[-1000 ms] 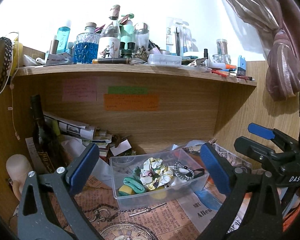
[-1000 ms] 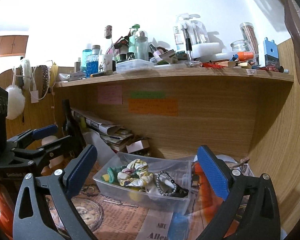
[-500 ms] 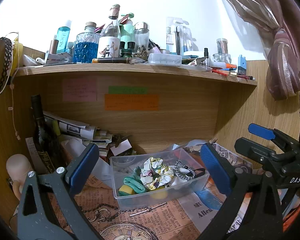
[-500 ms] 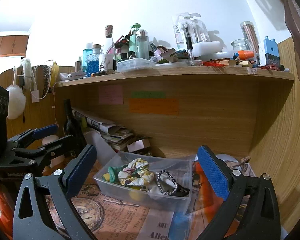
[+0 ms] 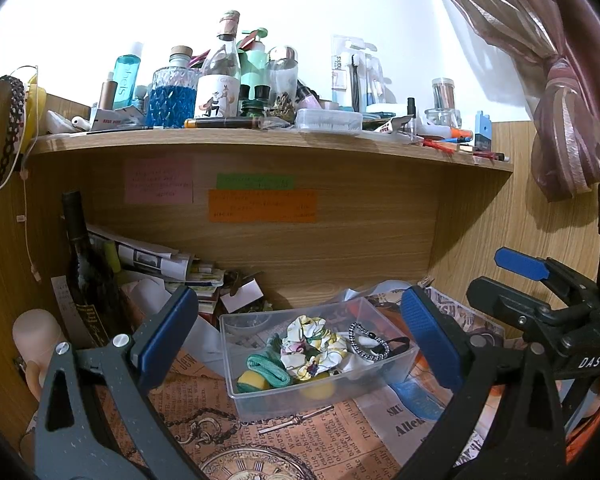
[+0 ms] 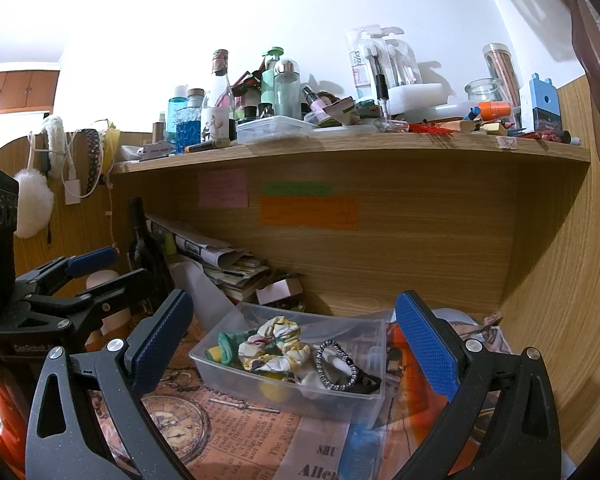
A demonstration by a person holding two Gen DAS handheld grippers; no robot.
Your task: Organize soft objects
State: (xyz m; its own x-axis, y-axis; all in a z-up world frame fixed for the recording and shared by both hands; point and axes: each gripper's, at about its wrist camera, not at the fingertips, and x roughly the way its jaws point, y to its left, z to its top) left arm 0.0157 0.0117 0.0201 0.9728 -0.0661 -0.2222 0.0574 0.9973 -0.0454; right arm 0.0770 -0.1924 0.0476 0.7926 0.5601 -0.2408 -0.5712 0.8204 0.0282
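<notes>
A clear plastic box (image 5: 260, 394) (image 6: 236, 376) stands on the newspaper-covered desk under the shelf. It holds a floral scrunchie (image 5: 312, 348) (image 6: 274, 346), a green hair tie (image 5: 268, 370) (image 6: 226, 348), a beaded black-and-white band (image 5: 366, 340) (image 6: 336, 366) and yellow pieces. My left gripper (image 5: 300, 336) is open and empty, in front of the box. My right gripper (image 6: 296, 336) is open and empty too, also in front of it. Each gripper shows at the edge of the other's view.
A dark wine bottle (image 5: 82, 264) and stacked papers (image 5: 160, 262) stand at the back left. The shelf (image 5: 260, 136) above is crowded with bottles and jars. A wooden wall (image 6: 560, 280) closes the right side. A curtain (image 5: 556, 92) hangs right.
Both grippers have barely shifted; the box and its contents stay as they were.
</notes>
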